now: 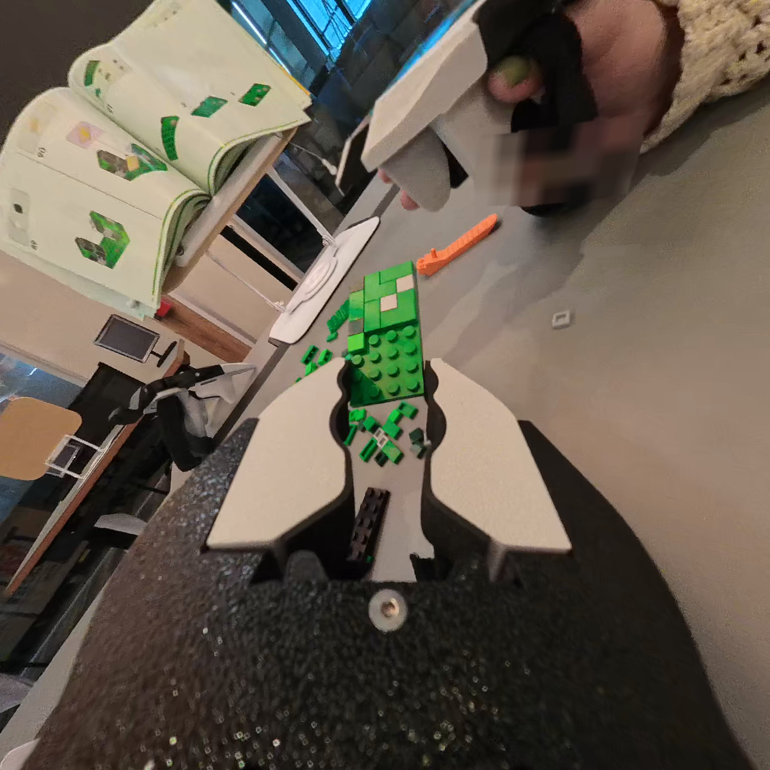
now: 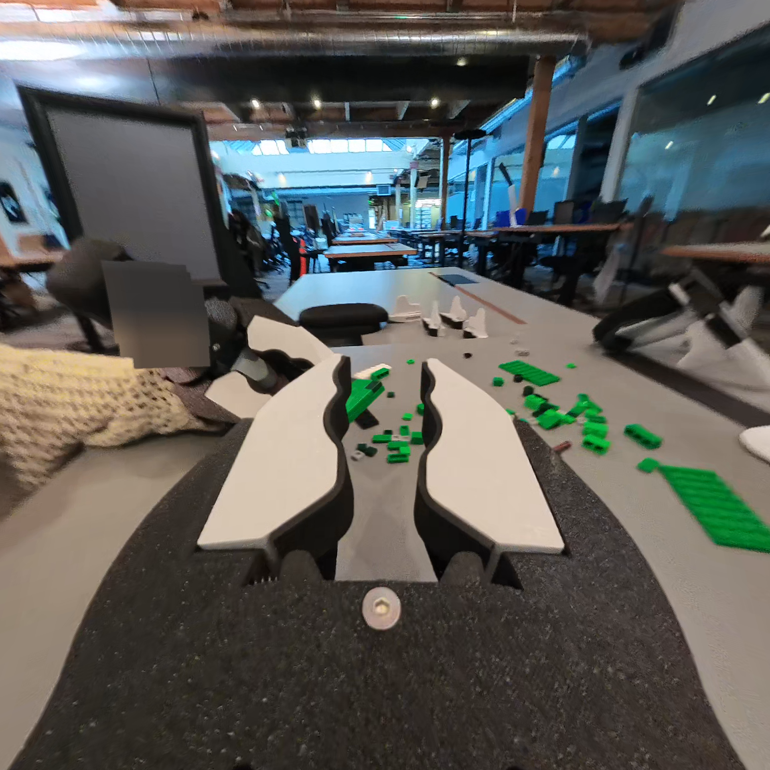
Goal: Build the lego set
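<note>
Your left gripper (image 1: 387,375) sits low in the frame, jaws parted and empty. A black plate (image 1: 368,525) lies between its fingers. Just beyond, at centre, is a scatter of small green pieces (image 1: 385,433), then the green plate assembly (image 1: 387,333), half tiled. These look light, stiff and easily flicked; pinch the assembly by its long edges. Your right gripper (image 2: 385,366) is also open and empty. Farther up, an orange separator (image 1: 456,246); upper left, the open instruction booklet (image 1: 137,166).
</note>
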Demonstrator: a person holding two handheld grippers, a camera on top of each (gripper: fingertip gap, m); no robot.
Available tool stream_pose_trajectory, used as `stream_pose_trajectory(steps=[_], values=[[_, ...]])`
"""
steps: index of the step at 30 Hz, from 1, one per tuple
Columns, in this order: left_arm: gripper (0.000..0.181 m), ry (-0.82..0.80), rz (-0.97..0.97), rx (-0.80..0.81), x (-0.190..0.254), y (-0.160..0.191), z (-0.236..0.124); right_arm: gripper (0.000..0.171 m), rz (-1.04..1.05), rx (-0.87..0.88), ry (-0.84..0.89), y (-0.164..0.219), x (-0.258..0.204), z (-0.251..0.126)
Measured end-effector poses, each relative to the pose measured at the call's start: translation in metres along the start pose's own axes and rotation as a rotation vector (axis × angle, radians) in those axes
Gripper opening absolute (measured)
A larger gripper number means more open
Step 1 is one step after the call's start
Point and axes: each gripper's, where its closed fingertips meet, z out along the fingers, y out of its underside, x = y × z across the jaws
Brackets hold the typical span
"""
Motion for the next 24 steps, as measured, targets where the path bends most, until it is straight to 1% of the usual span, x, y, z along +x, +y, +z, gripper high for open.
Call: stream_pose_trajectory(steps=[2, 4, 8, 11, 13, 15, 19, 22, 24], values=[[0.033, -0.022, -0.021, 0.018, -0.001, -0.005, -0.001, 0.033, 0.120, -0.002, -0.053, 0.001, 0.000, -0.001], [0.033, -0.031, -0.029, 0.013, 0.000, -0.006, -0.001, 0.035, 0.201, 0.016, -0.070, 0.000, 0.004, -0.002], [0.033, -0.043, -0.048, 0.012, -0.003, -0.004, -0.002, 0.034, 0.231, 0.083, -0.039, -0.007, 0.011, -0.008], [0.032, -0.020, -0.104, 0.015, -0.004, -0.002, -0.004, 0.032, 0.160, 0.090, -0.014, -0.009, 0.009, -0.009], [0.032, 0.058, -0.164, 0.025, 0.003, -0.004, -0.006, 0.030, 0.076, 0.092, 0.011, -0.010, 0.006, -0.009], [0.032, 0.121, -0.185, 0.025, 0.010, -0.004, -0.008, 0.027, -0.017, 0.096, 0.044, -0.011, 0.004, -0.010], [0.032, 0.185, -0.146, -0.024, 0.024, 0.001, -0.008, 0.024, -0.175, 0.079, 0.101, -0.010, 0.001, -0.010], [0.032, 0.196, -0.087, -0.066, 0.031, 0.006, -0.004, 0.023, -0.218, 0.048, 0.130, -0.007, 0.002, -0.008], [0.032, 0.218, -0.035, -0.086, 0.039, 0.008, -0.002, 0.023, -0.215, -0.006, 0.140, -0.001, 0.005, -0.005]])
